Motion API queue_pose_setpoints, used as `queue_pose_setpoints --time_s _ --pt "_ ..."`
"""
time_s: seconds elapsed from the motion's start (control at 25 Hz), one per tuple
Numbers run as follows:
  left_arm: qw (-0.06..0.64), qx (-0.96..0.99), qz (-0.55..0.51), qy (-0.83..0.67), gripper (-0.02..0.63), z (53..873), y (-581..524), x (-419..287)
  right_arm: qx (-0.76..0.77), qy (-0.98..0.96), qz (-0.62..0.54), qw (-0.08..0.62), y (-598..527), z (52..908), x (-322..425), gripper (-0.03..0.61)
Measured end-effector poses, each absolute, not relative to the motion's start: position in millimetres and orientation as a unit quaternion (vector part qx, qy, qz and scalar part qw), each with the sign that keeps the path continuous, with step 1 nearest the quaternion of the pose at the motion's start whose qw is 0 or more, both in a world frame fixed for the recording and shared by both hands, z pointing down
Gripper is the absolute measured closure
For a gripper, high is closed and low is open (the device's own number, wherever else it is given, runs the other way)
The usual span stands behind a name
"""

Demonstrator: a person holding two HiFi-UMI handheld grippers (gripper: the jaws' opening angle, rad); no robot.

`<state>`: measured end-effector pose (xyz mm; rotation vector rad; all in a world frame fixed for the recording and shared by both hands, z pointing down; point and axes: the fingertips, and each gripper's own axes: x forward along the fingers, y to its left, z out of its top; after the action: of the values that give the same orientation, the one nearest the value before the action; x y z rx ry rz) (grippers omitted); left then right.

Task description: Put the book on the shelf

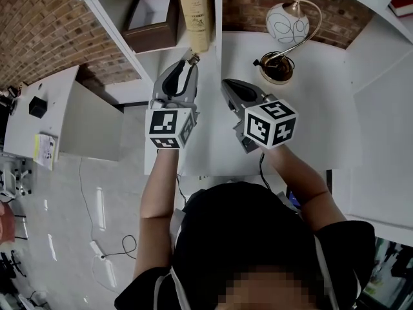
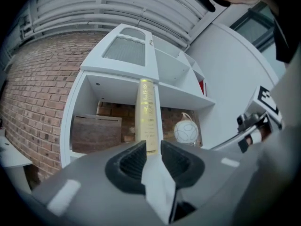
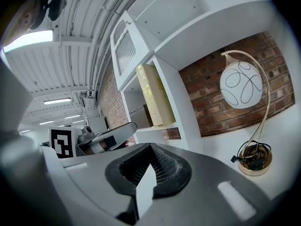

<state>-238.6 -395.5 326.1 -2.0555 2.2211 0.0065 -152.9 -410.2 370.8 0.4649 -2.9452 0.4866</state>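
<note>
Looking along the left gripper (image 2: 153, 149), I see its jaws a narrow gap apart, empty, just short of the foot of the book (image 2: 146, 117), which stands upright in the shelf (image 2: 117, 81) compartment against its right divider. The right gripper (image 3: 149, 149) has its jaws together on nothing.

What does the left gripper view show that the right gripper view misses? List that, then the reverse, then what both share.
Left gripper view only: the right gripper's cube, and the brown box left of the book, which I cannot make out clearly in the other view.
Right gripper view only: the left gripper's cube, the lamp base and the ceiling lights.
Both: the upright book, the white shelf, the lamp globe and the brick wall.
</note>
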Motion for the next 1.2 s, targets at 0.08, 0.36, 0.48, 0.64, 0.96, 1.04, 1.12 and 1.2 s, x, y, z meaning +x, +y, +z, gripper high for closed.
queue_pose_setpoints --time_s 0.08,0.36,0.48,0.64,0.96,1.04,1.12,1.2 --pt "0.05 -0.675 -0.001 0.736 0.539 330 -388 -239 0.157 -0.973 0.16 0.059 -405 370 -151 0.581" --pt "0.038 -0.683 0.01 0.729 0.604 332 -359 -227 0.175 -0.969 0.163 0.061 -389 373 -143 0.581" --pt "0.025 -0.687 0.002 0.726 0.605 338 -348 -223 0.179 -0.968 0.163 0.062 -380 375 -141 0.581" --pt "0.001 -0.693 -0.007 0.721 0.606 349 -331 -217 0.186 -0.966 0.166 0.065 -370 377 -137 0.581" --pt "-0.04 -0.697 -0.033 0.715 0.606 374 -294 -210 0.187 -0.966 0.166 0.065 -345 375 -137 0.582" --pt "-0.05 -0.698 -0.035 0.713 0.606 379 -286 -209 0.185 -0.966 0.169 0.065 -338 377 -137 0.581" --pt "-0.056 -0.699 -0.04 0.712 0.606 385 -280 -208 0.183 -0.966 0.173 0.065 -332 379 -138 0.583" --pt "-0.061 -0.7 -0.043 0.71 0.606 389 -274 -206 0.182 -0.965 0.174 0.068 -325 381 -137 0.581"
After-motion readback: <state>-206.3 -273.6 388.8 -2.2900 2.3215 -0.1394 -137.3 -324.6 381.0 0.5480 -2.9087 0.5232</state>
